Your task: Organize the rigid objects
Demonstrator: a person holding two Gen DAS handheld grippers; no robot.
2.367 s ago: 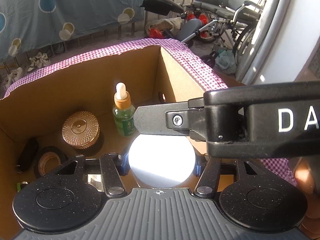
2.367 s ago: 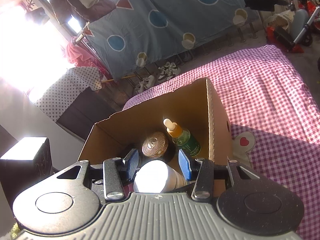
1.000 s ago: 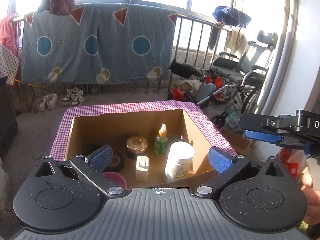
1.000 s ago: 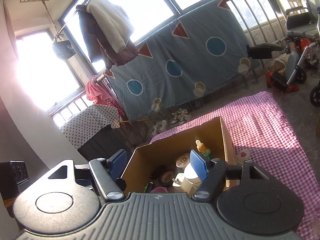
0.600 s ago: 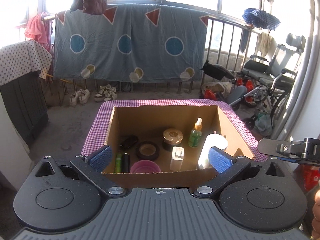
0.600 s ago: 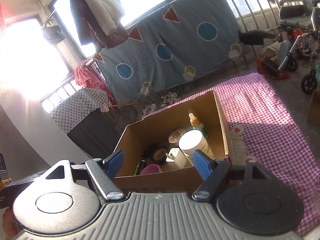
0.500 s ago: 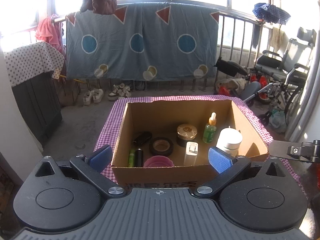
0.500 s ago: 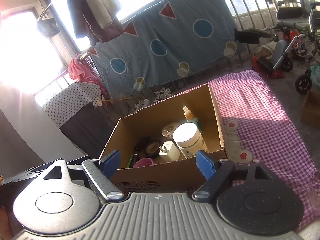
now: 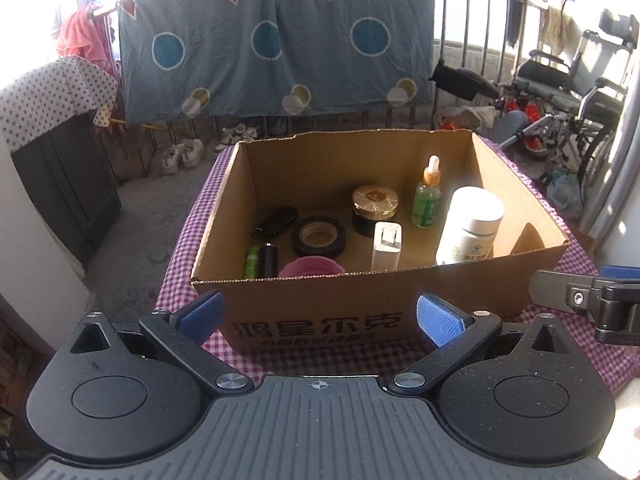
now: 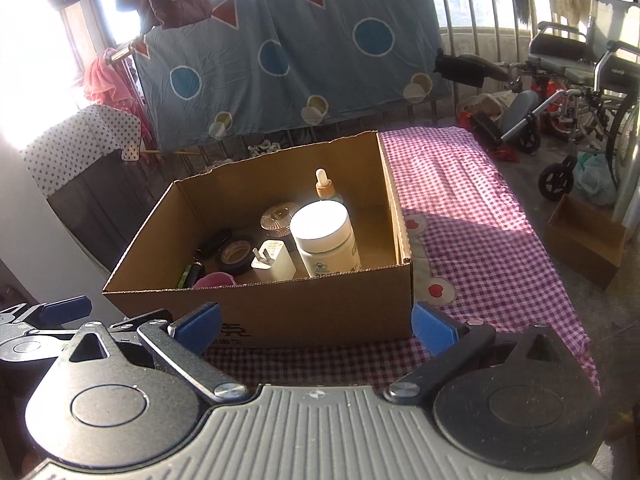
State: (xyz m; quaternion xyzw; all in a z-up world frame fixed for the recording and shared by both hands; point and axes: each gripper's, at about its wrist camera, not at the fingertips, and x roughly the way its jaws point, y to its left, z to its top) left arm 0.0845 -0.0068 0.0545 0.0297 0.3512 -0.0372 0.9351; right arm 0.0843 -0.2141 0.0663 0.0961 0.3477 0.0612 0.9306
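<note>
Beyond both grippers, the cardboard box (image 9: 320, 320) on the checked cloth (image 10: 460, 208) holds the upright white bottle (image 10: 326, 236) at its right side, nearer the empty, still-opening right gripper (image 10: 314, 326) than the wide-open, empty left gripper (image 9: 318, 314).

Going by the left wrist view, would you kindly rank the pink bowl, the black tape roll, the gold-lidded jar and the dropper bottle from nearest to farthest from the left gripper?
From the left gripper, whose fingers stand open outside the box:
1. Pink bowl, just behind the cardboard box's front wall, centre-left.
2. Black tape roll, mid-floor.
3. Gold-lidded jar, farther back, centre-right.
4. Dropper bottle, right of the jar, slightly farther back.
</note>
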